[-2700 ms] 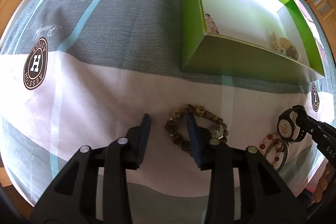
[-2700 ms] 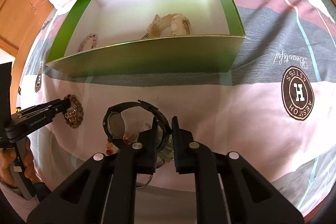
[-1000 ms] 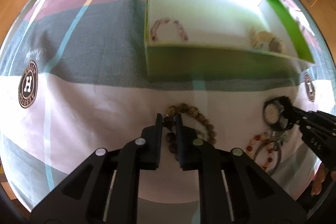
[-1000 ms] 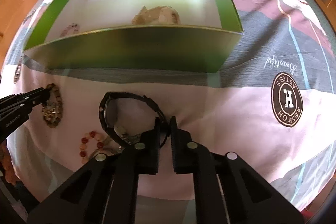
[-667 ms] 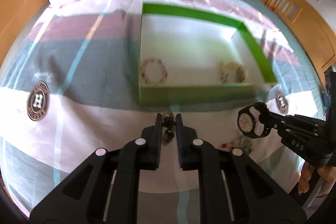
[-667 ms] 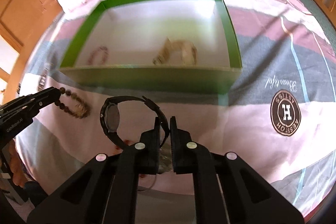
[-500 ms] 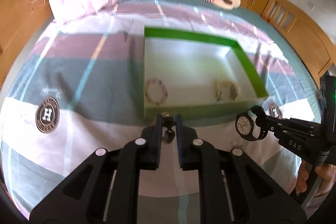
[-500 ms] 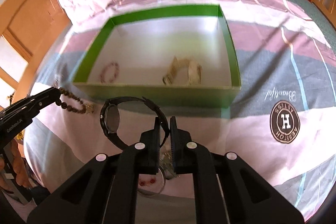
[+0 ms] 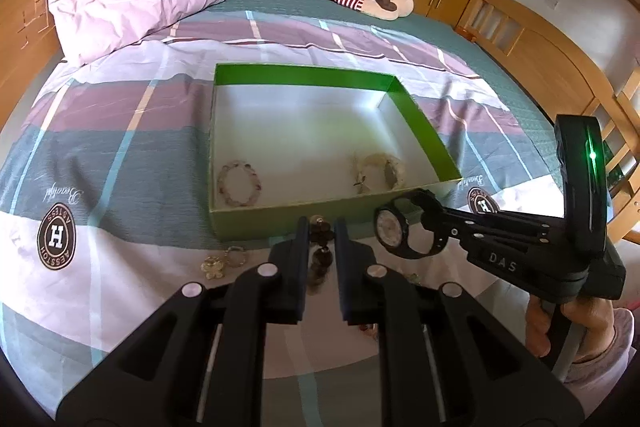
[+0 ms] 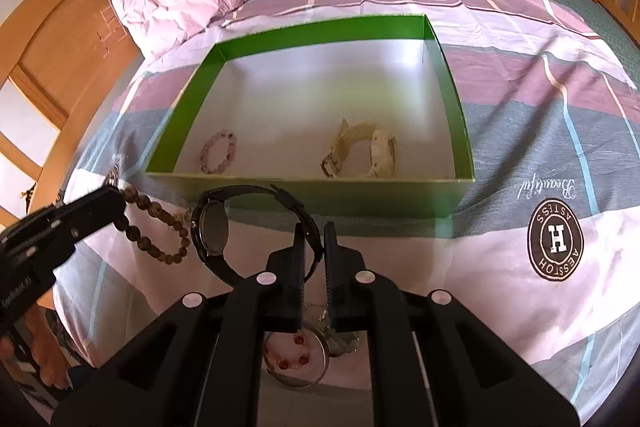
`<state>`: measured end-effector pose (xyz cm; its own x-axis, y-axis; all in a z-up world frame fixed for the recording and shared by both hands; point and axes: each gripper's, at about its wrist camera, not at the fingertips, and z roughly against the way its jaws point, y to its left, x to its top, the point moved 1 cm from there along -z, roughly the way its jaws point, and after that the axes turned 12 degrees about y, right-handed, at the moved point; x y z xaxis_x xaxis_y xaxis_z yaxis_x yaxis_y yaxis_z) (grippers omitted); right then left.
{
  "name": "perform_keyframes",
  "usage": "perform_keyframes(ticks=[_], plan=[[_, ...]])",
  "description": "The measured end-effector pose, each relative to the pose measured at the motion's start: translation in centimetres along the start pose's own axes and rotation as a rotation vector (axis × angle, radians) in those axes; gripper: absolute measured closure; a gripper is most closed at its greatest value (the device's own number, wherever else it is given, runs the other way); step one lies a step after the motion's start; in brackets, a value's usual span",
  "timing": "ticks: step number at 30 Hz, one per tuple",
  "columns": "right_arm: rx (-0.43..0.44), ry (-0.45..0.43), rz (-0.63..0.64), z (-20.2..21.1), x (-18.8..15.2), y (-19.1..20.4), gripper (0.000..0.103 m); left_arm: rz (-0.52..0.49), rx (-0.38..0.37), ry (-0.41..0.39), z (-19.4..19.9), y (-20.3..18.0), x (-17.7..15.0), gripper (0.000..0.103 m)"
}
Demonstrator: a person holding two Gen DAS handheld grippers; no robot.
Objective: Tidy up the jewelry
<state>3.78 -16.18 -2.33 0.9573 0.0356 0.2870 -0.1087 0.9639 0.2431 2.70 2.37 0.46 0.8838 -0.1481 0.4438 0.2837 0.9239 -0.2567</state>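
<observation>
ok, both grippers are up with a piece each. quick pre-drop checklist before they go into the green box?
1. Left gripper grip on brown bead bracelet: ok, shut on the beads, the rest of the loop hanging free.
2. Right gripper grip on black watch: ok, shut on the strap, watch face hanging out to the side.
3. Both loads over the green box opening: not ok, both are short of the near wall.
4. Free floor in the box: ok, only a pink bead bracelet and a cream watch near the front; the rear is bare.
5. Spacing between bracelet and watch: cannot tell, they look close in the right wrist view.
</observation>
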Motion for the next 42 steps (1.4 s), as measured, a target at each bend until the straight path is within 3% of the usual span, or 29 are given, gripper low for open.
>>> perform_keyframes(ticks=[5,7,9,17,20,22,23,25,29,31,34,38,42], plan=[[0.025,-0.088,-0.047,0.6,1.7,-0.5,0.094,0.019,-0.011,-0.077,0.5,0.1,2.9,0.091],[0.036,-0.123,-0.068,0.7,2.7,-0.9,0.094,0.051,-0.046,-0.086,0.5,0.4,4.2,0.091],[0.04,-0.147,-0.091,0.5,3.5,-1.4,0.094,0.058,-0.03,-0.093,0.1,0.6,5.2,0.091],[-0.011,-0.117,-0.146,-1.9,4.6,-3.8,0.094,0.095,0.044,0.006,-5.4,2.3,6.9,0.091],[-0.016,-0.121,-0.112,-2.2,4.7,-3.3,0.081,0.102,0.055,0.037,-6.4,2.5,6.7,0.087],[-0.03,-0.133,-0.097,-1.6,4.5,-2.8,0.055,0.096,0.07,0.029,-6.1,2.4,6.4,0.078],[-0.026,-0.146,-0.092,-1.1,4.4,-2.7,0.054,0.095,0.074,0.025,-5.9,2.4,6.4,0.07],[0.001,-0.15,-0.067,0.0,4.1,-2.1,0.054,0.091,0.072,0.014,-4.9,2.2,6.1,0.068],[0.046,-0.091,-0.001,1.7,2.0,-1.0,0.054,0.04,0.08,0.006,-2.0,1.9,3.8,0.065],[0.037,-0.016,0.024,1.4,0.5,-0.5,0.056,0.047,0.094,0.031,-1.3,2.3,2.3,0.065],[0.026,0.088,0.026,-0.3,-0.5,-0.8,0.066,0.069,0.108,0.091,-2.0,3.0,0.1,0.065],[-0.067,0.252,0.006,-4.2,-2.0,-2.3,0.066,0.117,0.142,0.184,-4.3,4.6,-1.3,0.065],[-0.1,0.34,0.015,-6.3,-3.1,-2.7,0.066,0.175,0.151,0.21,-5.3,6.2,-1.3,0.053]])
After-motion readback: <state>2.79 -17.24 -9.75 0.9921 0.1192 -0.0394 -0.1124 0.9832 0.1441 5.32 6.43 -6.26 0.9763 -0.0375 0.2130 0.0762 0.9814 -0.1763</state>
